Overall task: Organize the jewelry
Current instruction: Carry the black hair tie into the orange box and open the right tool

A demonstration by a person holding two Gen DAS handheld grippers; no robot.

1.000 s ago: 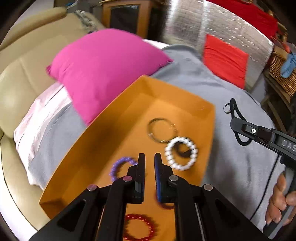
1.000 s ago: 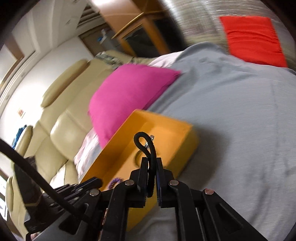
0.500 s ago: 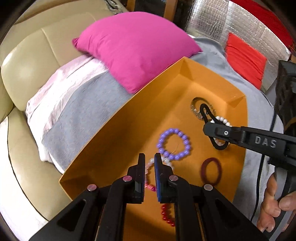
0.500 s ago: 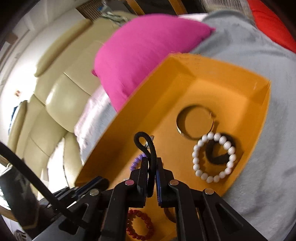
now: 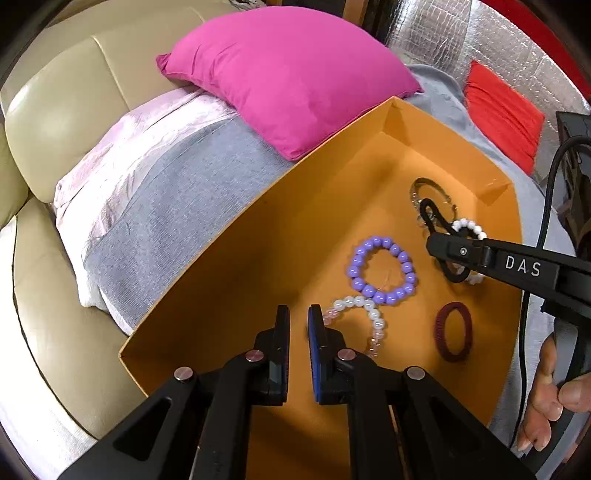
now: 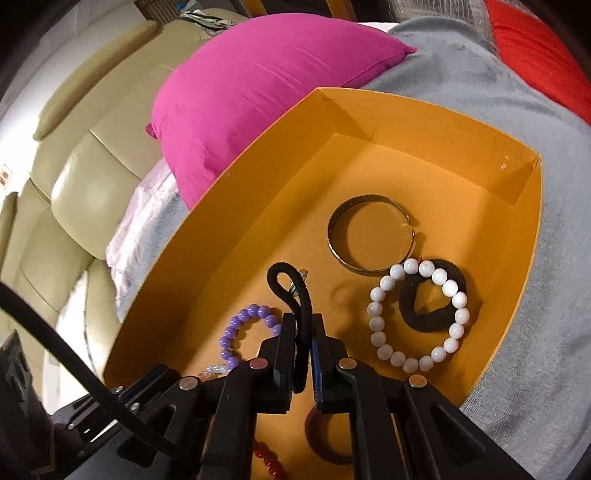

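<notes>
An orange box (image 5: 258,206) lies on a grey blanket and holds loose jewelry. My right gripper (image 6: 304,325) hangs over its inside, shut on a black cord loop (image 6: 286,275) with a small metal piece on it. Below it lie a gold bangle (image 6: 334,236), a white bead bracelet (image 6: 458,315) and a black hair tie (image 6: 421,321). A purple bead bracelet (image 5: 382,271), a clear bead bracelet (image 5: 369,314) and a maroon hair tie (image 5: 453,332) lie nearer. My left gripper (image 5: 298,321) is shut with nothing in it, low over the box's near part.
A pink cushion (image 5: 288,74) leans on the box's far left wall. A beige leather sofa (image 5: 55,122) lies to the left, a red cushion (image 5: 502,110) and silver foil sheet (image 5: 461,33) beyond. A person's hand (image 5: 546,398) grips the right handle.
Both grippers have come down and in over the box. The right one carried the black cord from beside the box to above the bracelets inside. Neither gripper's jaws have changed.
</notes>
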